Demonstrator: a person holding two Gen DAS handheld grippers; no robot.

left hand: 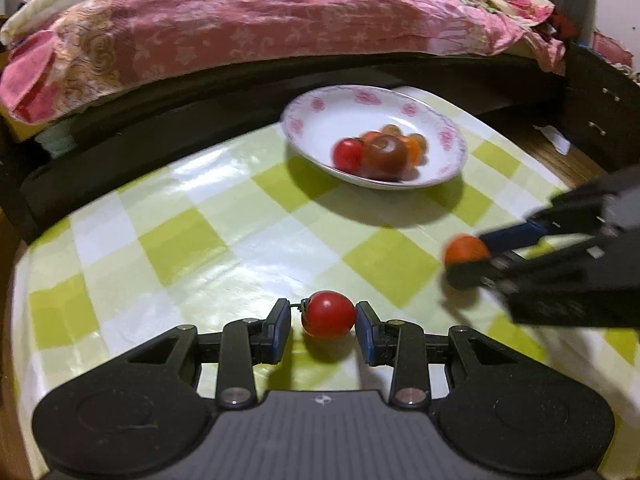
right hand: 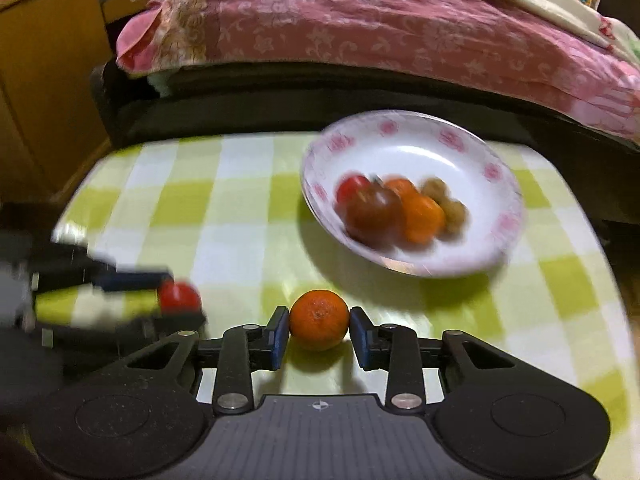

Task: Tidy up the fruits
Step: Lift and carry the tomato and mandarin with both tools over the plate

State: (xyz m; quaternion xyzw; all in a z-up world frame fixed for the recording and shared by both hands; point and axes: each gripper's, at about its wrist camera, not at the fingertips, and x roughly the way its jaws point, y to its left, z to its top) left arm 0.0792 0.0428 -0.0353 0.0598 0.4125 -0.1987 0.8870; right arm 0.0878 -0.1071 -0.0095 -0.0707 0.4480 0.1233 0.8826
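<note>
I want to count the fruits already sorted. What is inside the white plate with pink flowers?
The white plate with pink flowers holds a red tomato, a dark brownish tomato, orange fruits and small brownish fruits. Blur and overlap prevent an exact count.

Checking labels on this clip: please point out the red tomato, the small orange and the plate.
red tomato (left hand: 329, 314), left wrist view, middle of its skin.
small orange (right hand: 319, 319), right wrist view, centre of its peel.
plate (left hand: 320, 120), left wrist view, bare white inner wall.
</note>
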